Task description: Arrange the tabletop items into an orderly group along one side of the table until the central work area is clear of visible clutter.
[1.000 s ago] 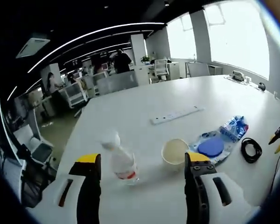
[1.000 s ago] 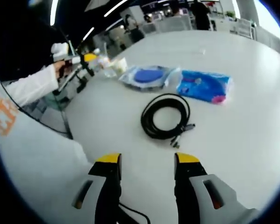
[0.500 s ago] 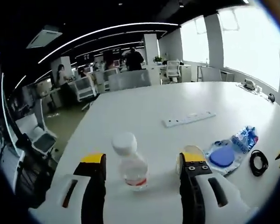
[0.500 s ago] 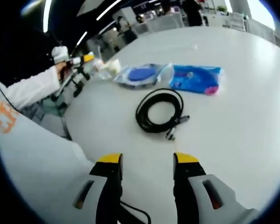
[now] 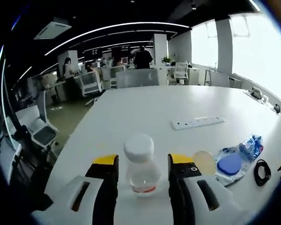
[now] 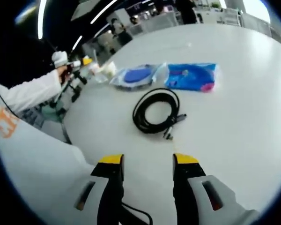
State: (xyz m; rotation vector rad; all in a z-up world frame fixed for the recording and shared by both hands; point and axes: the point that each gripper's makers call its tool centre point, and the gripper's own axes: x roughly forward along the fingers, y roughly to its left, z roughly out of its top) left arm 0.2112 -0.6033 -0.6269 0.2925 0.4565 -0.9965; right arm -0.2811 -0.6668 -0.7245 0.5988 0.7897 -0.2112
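Note:
A clear bottle (image 5: 141, 169) with a white cap and a red label band stands upright between the jaws of my left gripper (image 5: 143, 161). The jaws sit close on either side of it, with slivers of table still showing. To its right lie a paper cup (image 5: 205, 162), a bagged blue disc (image 5: 229, 164), a blue packet (image 5: 250, 143) and a coiled black cable (image 5: 261, 172). My right gripper (image 6: 147, 160) stands open over bare table, short of the cable coil (image 6: 154, 111). Beyond the coil lie the disc bag (image 6: 136, 76) and blue packet (image 6: 191, 76).
A white power strip (image 5: 197, 123) lies farther out on the white table (image 5: 140, 108). In the right gripper view a white sleeve (image 6: 30, 93) holds the other gripper (image 6: 79, 63) near the cup (image 6: 110, 69) at the table's left edge. Office desks and chairs stand beyond.
My left gripper has moved in around the bottle, now centred between the jaws, and the jaws have narrowed. The right gripper view has drifted slightly; its jaws stay open.

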